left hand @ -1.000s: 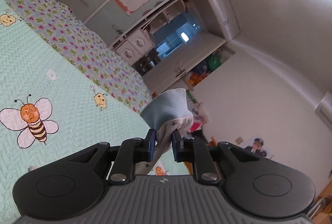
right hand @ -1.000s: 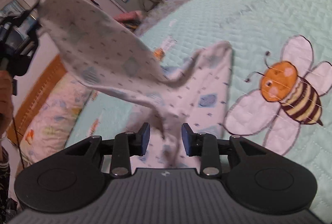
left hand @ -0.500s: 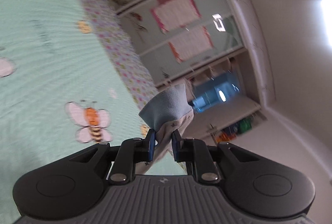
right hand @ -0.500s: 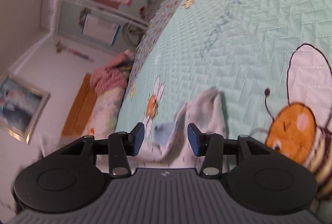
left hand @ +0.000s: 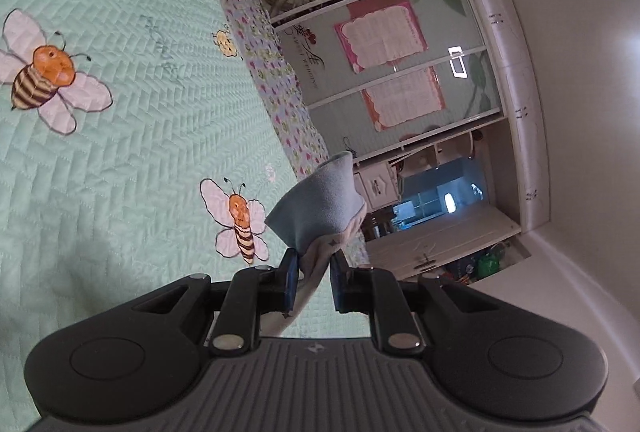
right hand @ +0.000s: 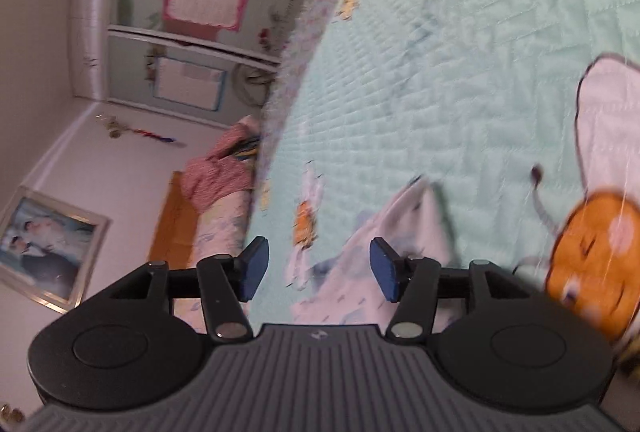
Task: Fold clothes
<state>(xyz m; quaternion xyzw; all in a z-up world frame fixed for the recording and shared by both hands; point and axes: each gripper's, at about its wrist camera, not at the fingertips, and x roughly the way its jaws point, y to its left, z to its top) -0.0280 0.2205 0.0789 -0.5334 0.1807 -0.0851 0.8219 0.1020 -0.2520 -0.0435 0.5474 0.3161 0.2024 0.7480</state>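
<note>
While my left gripper (left hand: 313, 274) is pinching a blue cuff end of the garment (left hand: 316, 209) and holding it up off the bed (left hand: 132, 159), my right gripper (right hand: 316, 268) is hanging with its fingers spread and gripping nothing. In the blurred right view, the rest of the garment is lying rumpled on the bed, just beside the big bee print (right hand: 592, 244). I am judging the risks from that. With only one corner being held, the cloth is likely hanging crooked, so any fold may be landing skewed. The pinch is taking only a little fabric, so a tug may be pulling it free. My right fingers may also be grabbing quilt along with cloth.
</note>
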